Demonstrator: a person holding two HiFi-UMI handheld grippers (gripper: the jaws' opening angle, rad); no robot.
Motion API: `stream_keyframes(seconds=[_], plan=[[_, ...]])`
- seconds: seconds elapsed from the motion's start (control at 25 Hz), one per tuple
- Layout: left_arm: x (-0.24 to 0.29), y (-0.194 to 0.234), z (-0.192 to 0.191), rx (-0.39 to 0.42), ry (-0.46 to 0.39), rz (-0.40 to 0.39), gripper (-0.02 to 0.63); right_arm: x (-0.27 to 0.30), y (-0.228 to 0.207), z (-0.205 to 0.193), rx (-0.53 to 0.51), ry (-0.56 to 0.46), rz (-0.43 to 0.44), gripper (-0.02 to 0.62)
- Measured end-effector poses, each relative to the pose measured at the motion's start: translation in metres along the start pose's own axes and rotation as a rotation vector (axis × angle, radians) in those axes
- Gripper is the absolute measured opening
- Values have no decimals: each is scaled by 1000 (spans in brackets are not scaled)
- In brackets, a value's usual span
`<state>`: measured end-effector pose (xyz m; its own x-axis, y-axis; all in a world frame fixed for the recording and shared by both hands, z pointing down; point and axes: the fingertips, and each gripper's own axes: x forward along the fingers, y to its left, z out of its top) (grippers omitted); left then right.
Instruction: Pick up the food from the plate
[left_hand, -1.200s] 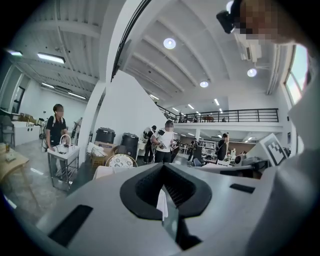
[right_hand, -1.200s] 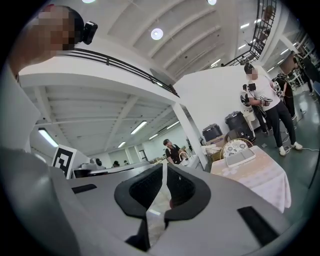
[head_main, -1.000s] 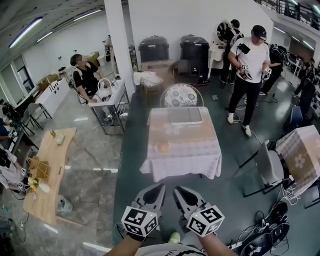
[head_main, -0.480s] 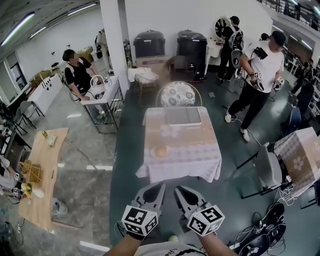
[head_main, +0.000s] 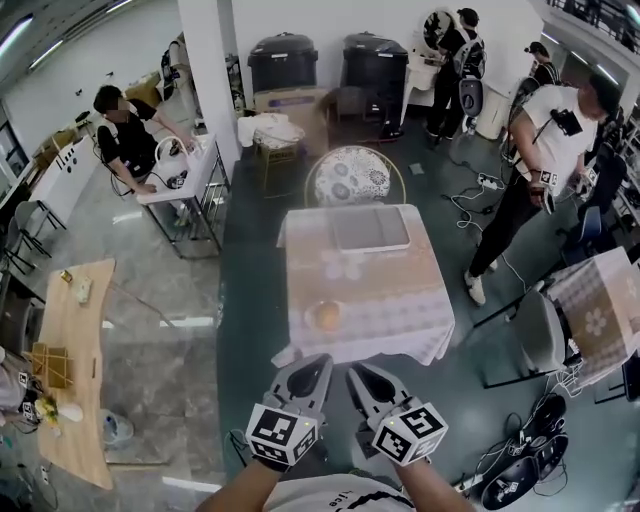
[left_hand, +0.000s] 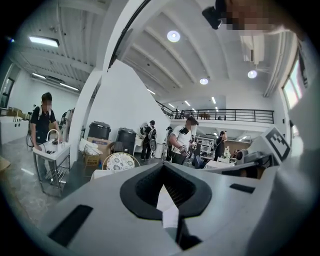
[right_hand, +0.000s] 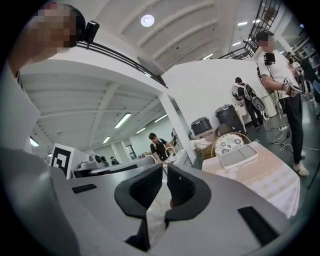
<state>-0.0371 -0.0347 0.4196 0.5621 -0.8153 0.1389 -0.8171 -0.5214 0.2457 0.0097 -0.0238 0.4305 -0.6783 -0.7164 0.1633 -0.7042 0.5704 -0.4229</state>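
Note:
A small plate with a round orange-brown piece of food (head_main: 326, 316) sits near the front left of a square table (head_main: 400, 300) under a pale cloth. A flat grey tray (head_main: 370, 228) lies at the table's far side and also shows in the right gripper view (right_hand: 239, 156). Both grippers hover side by side in front of the table, well short of it and above the floor. My left gripper (head_main: 318, 362) (left_hand: 163, 166) is shut and holds nothing. My right gripper (head_main: 356, 372) (right_hand: 165, 168) is shut too, with nothing between its jaws.
A patterned round-back chair (head_main: 355, 177) stands behind the table and a grey chair (head_main: 540, 335) to its right. A person in a white shirt (head_main: 545, 150) walks at the right. Cables (head_main: 530, 470) lie on the floor at lower right. A wooden table (head_main: 70, 370) stands at the left.
The table has come closer and lower in the head view. The person in white has moved further right. Both grippers keep their place in the view, still shut.

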Motion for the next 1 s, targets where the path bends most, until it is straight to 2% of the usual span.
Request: stream_keyframes(seconds=[0.28, 0.52, 0.76, 1.0], plan=[[32, 51, -7, -6, 35, -49, 5, 52, -26, -9, 61, 25, -81, 17], [53, 77, -18, -4, 36, -73, 4, 79, -45, -22, 120, 71, -109, 21], [77, 95, -33, 13, 51, -81, 3, 104, -79, -45, 206, 109, -123, 72], [106, 113, -54, 28, 82, -86, 3, 132, -125, -71, 318, 133, -144, 92]])
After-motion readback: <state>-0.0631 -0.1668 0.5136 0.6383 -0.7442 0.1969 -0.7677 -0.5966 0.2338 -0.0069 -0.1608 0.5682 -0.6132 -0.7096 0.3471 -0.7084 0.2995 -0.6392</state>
